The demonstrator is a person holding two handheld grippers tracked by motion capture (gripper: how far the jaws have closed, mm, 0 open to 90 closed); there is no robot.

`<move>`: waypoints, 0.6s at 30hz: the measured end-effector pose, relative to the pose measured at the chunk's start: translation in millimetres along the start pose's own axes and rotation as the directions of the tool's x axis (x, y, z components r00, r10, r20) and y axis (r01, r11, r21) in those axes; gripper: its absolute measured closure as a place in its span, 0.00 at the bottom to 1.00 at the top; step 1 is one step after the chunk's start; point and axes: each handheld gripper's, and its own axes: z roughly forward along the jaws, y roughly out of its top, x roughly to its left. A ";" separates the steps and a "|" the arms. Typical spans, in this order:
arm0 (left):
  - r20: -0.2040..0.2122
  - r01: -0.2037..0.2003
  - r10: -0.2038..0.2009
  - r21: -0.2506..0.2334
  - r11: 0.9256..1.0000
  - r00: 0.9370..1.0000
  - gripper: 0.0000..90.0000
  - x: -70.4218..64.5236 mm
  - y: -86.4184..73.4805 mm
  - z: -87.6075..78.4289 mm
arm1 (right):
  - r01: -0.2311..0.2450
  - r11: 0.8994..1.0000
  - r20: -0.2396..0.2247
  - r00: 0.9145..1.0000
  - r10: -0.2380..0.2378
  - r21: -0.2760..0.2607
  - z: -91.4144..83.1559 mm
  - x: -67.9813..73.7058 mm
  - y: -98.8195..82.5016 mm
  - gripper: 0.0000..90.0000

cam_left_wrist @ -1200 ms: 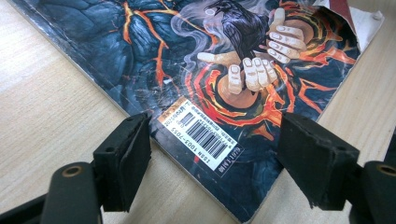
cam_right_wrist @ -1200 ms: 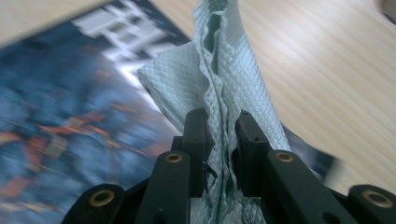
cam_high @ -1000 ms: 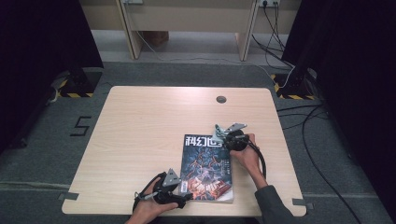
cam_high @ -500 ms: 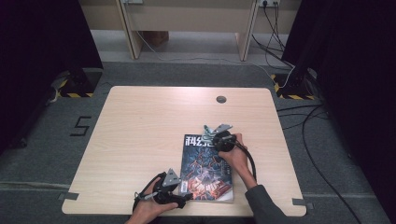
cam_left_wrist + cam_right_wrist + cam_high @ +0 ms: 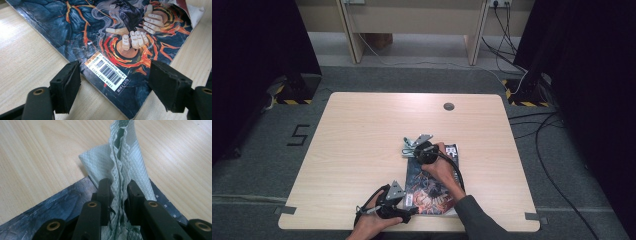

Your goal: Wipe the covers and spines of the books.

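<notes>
I am wiping the magazine with a paper towel, and the two grippers are sharing the job. My right gripper is pinching the bunched towel tight between its jaws, so the loose folds are standing up past the tips and trailing over the magazine's far corner, where the cover meets the bare table. In the high view that gripper is sitting at the far left corner of the magazine. My left gripper is resting at the near corner with its jaws spread wide on either side of the barcode, gripping nothing; I judge it is parked there to steady the magazine against sliding while the towel is dragging. The magazine is lying flat, cover up, near the table's front edge. No containers are on the table.
</notes>
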 end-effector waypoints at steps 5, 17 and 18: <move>0.000 0.000 0.000 0.001 1.000 1.000 0.28 -0.1 0.1 0.0 | -0.008 1.000 0.020 1.000 0.007 0.020 -7.1 -10.6 -8.7 0.86; 0.000 0.003 -0.003 -0.003 1.000 1.000 0.28 -0.3 0.0 0.2 | -0.168 0.986 0.158 0.974 0.163 0.019 -42.7 -75.0 -65.5 0.86; 0.000 0.003 -0.003 -0.004 1.000 1.000 0.28 -0.3 -0.1 0.2 | -0.171 0.985 0.160 0.973 0.166 0.017 -43.6 -76.5 -67.5 0.86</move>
